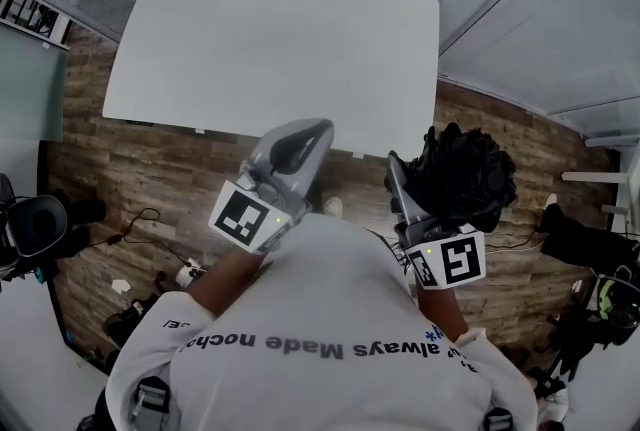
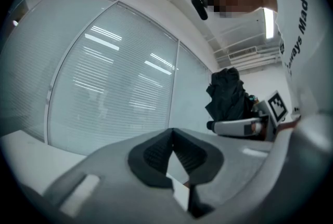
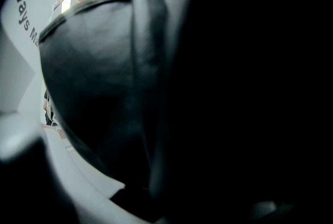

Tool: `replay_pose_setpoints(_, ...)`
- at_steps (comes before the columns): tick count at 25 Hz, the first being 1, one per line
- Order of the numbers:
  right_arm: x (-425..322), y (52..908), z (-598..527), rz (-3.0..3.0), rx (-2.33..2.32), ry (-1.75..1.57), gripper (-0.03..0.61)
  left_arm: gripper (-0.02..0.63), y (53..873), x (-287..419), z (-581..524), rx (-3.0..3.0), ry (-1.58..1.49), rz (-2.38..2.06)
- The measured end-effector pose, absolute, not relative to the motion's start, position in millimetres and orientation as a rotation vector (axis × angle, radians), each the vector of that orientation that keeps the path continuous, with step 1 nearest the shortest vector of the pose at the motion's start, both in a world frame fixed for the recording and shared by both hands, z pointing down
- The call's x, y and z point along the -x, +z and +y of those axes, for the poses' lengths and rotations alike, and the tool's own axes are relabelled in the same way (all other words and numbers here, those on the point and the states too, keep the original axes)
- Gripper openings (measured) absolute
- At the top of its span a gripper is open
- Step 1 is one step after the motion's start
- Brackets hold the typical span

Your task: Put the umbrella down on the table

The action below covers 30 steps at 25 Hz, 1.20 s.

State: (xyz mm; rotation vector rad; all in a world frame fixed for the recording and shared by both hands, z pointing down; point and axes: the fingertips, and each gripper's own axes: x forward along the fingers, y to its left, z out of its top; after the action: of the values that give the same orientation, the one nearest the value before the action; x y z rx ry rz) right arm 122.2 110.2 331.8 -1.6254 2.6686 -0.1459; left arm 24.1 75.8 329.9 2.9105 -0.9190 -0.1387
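Note:
A folded black umbrella [image 1: 465, 174] bunches up in front of my right gripper [image 1: 425, 189], which is shut on it; one grey finger shows at its left, the other is hidden under the fabric. In the right gripper view the dark umbrella cloth [image 3: 104, 88] fills almost everything. The left gripper view shows the same umbrella [image 2: 227, 95] off to the right, above the right gripper's grey finger [image 2: 242, 127]. My left gripper [image 1: 315, 134] is shut and holds nothing, its pads [image 2: 156, 153] meeting at the tips. Both grippers hover over the floor, short of the white table [image 1: 270, 49].
The table's near edge [image 1: 250, 131] runs just ahead of the left gripper. Wood floor lies below, with a dark chair [image 1: 35, 224] and cables at the left and dark items [image 1: 590, 244] at the right. Glass walls with blinds [image 2: 114, 77] close in the room.

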Motion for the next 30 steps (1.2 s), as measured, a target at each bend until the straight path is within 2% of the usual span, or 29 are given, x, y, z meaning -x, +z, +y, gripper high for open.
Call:
replay_pose_setpoints(17,-66.0,335.7,-87.6,2.638,1.702,-0.199,0.232,0.003,335.7,40.3,-125.2,-2.868,-0.125,-0.874)
replay_pose_setpoints(30,-43.3,360.4,-135.4,2.66,1.736,-0.266,0.232,0.003,360.1,60.2,-172.9,-2.822,-0.108,-0.84)
